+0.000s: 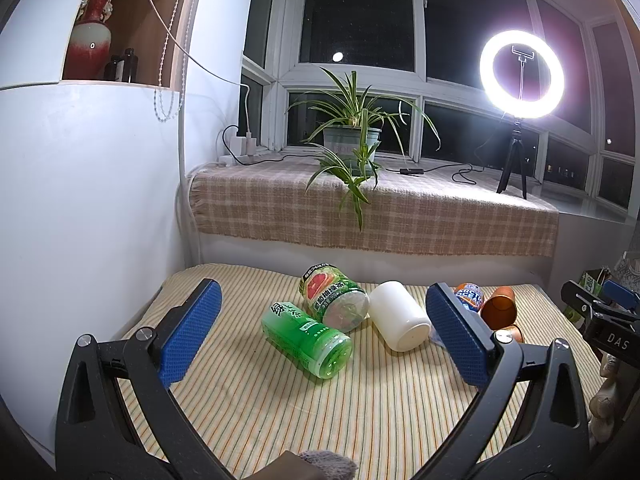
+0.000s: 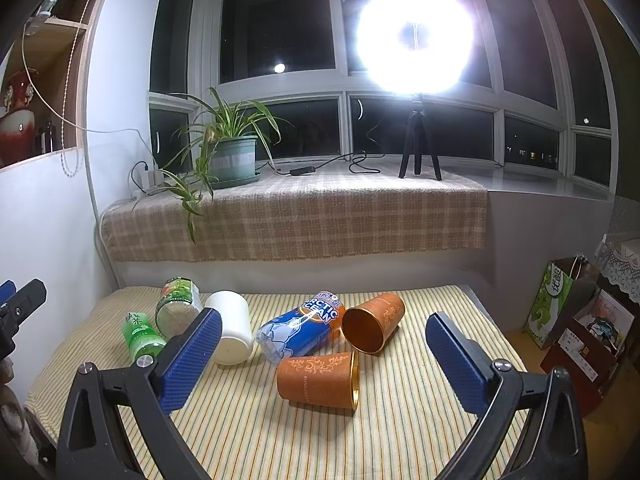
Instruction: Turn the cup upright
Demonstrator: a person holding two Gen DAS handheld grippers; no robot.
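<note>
A white cup [image 1: 398, 320] lies on its side on the striped tablecloth; it also shows in the right wrist view [image 2: 231, 326]. Two orange cups lie on their sides: one near [image 2: 318, 380], one farther back [image 2: 372, 322], the latter also in the left wrist view [image 1: 498, 307]. My left gripper [image 1: 320, 332] is open, hovering in front of the white cup and the green bottles, holding nothing. My right gripper [image 2: 322, 354] is open and empty, with the near orange cup between its fingers' line of sight.
Two green tea bottles [image 1: 306, 334] [image 1: 334, 298] and a blue Arctic Ocean bottle [image 2: 300, 330] lie among the cups. A plaid-covered sill [image 2: 296, 216] holds a potted plant [image 2: 232, 152] and a ring light [image 2: 416, 40]. Paper bags [image 2: 560, 304] stand right of the table.
</note>
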